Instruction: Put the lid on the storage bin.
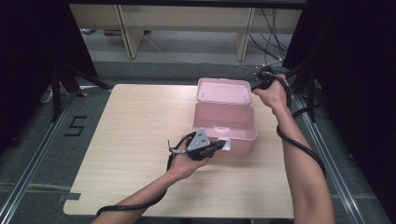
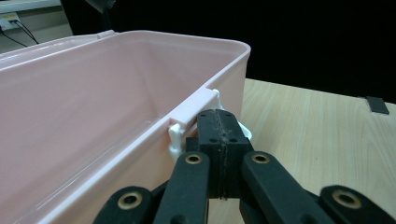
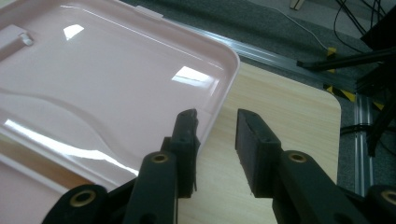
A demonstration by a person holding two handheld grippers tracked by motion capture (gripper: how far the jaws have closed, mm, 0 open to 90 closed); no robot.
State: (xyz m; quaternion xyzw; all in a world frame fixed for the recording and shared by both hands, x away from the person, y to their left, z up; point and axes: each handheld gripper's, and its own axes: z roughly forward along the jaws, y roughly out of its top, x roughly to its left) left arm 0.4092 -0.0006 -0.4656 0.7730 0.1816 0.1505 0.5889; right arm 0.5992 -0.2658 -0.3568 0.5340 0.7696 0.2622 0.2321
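High view shows the pink box standing right of centre on the table, its lid swung back behind it and the inside bare, as far as can be seen. Opening looks done or close to done; whether anything goes in next, or the lid comes back down, cannot be read from here.

At the box's near wall, left of its middle in the frame, the left tool sits against the white latch. In the left gripper view its pads meet with no gap, just beside that latch rather than around it.

At the lid's right edge, upper right of the box, the right tool has its jaws parted, the lid's rim between them but not clamped.
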